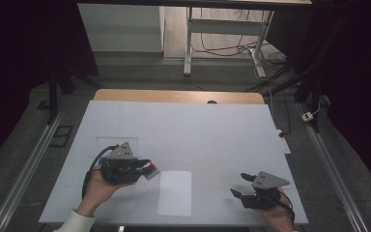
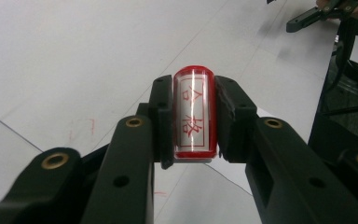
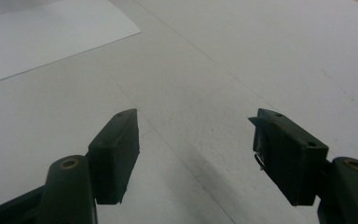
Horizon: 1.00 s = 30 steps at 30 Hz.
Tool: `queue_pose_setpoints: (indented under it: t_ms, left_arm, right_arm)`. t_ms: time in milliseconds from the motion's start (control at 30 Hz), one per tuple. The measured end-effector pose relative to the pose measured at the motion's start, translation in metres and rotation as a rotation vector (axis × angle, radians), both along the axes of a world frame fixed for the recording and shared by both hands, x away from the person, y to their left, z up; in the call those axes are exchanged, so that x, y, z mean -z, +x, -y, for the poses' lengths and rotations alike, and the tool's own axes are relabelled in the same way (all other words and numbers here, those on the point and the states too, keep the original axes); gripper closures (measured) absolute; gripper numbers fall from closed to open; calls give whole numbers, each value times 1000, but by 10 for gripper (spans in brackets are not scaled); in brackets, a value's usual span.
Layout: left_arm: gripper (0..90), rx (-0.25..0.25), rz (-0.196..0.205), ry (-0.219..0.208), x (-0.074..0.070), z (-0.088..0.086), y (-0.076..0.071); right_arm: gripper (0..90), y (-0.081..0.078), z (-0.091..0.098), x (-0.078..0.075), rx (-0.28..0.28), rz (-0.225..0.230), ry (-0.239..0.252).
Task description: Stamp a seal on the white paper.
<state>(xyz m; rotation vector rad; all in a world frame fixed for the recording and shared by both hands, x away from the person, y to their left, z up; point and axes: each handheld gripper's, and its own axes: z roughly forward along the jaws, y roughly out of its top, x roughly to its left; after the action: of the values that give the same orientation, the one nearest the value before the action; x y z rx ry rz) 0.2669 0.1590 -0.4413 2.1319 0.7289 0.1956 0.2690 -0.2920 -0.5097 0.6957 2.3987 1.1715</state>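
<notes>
In the left gripper view a red stamp [image 2: 194, 113] with a white label of red characters is clamped between my two black jaws. From above, my left gripper [image 1: 147, 170] is shut on that stamp [image 1: 150, 169] just left of a white sheet of paper [image 1: 175, 192]. My right gripper [image 1: 239, 184] rests near the table's front right corner, its jaws spread wide over bare surface, as the right gripper view [image 3: 193, 140] confirms. A corner of the paper [image 3: 51, 32] lies beyond them at upper left.
The white table cover [image 1: 198, 130] stretches far behind both hands. A wooden table edge [image 1: 174, 95] shows at the back. Beyond it stand a white frame and loose cables [image 1: 232, 48] on the floor. The other gripper [image 2: 317, 14] appears at the top right of the left gripper view.
</notes>
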Motion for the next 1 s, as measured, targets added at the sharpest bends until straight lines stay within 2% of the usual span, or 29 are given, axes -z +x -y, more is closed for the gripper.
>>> queue_pose_setpoints:
  t_ms: [233, 433, 700, 1000]
  left_arm:
    - [699, 21, -10, 14, 4, 11, 1]
    - [699, 66, -19, 38, 8, 26, 1]
    - [698, 102, -39, 56, 17, 44, 1]
    - [699, 130, -50, 81, 22, 55, 1]
  right_arm:
    - [308, 0, 0, 0, -1, -2, -1]
    - [309, 0, 0, 0, -1, 0, -4]
    - [309, 0, 0, 0, -1, 1, -1]
    - [309, 0, 0, 0, -2, 0, -2]
